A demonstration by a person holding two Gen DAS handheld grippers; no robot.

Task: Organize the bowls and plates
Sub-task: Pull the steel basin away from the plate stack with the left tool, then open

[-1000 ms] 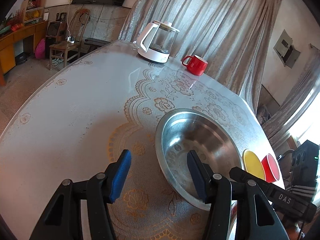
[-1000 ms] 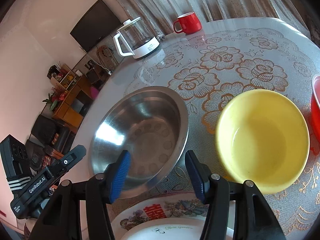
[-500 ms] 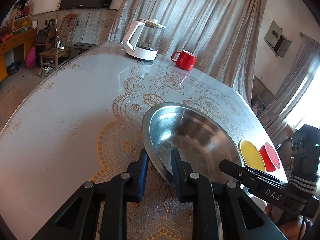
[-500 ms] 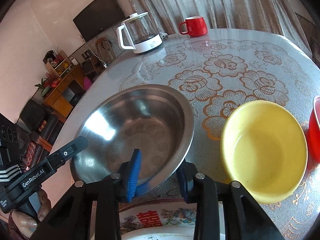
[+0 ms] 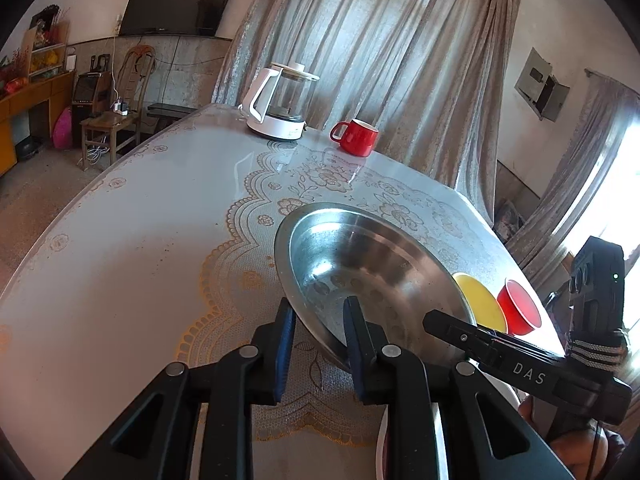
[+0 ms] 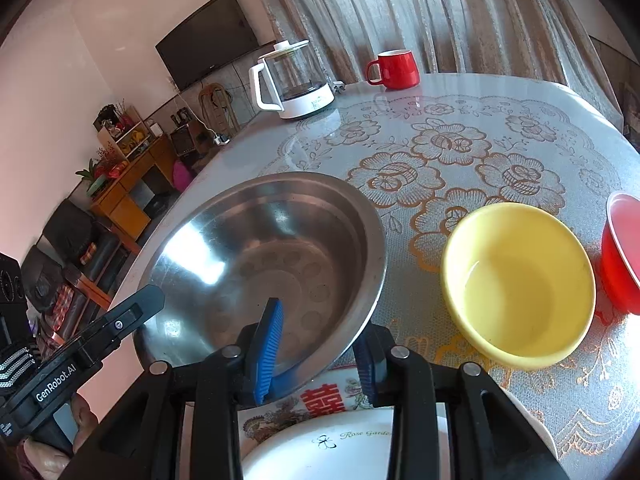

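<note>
A wide steel bowl [image 5: 360, 256] [image 6: 260, 248] sits tilted over the lace-patterned table, gripped from both sides. My left gripper [image 5: 319, 308] is shut on its near-left rim, one blue pad outside and one inside. On the opposite rim my right gripper [image 6: 320, 332] is shut too, with one pad inside the bowl and the other hidden beneath it. To the bowl's right stand a yellow bowl [image 6: 516, 284] [image 5: 480, 300] and a red bowl [image 6: 622, 252] [image 5: 520, 304]. A white flowered plate [image 6: 340, 440] lies under my right gripper, partly covered by the steel bowl's edge.
A glass kettle with a white handle [image 5: 280, 108] [image 6: 292, 84] and a red mug [image 5: 356, 138] [image 6: 394, 70] stand at the table's far side by the curtain. The table's curved edge [image 5: 100, 184] drops to the floor on the left, where a wooden chair [image 5: 116, 116] stands.
Both grippers stood open around the steel bowl's rim a second ago and have since shut on it. The bowl has shifted slightly and its near edge now overlaps the plate.
</note>
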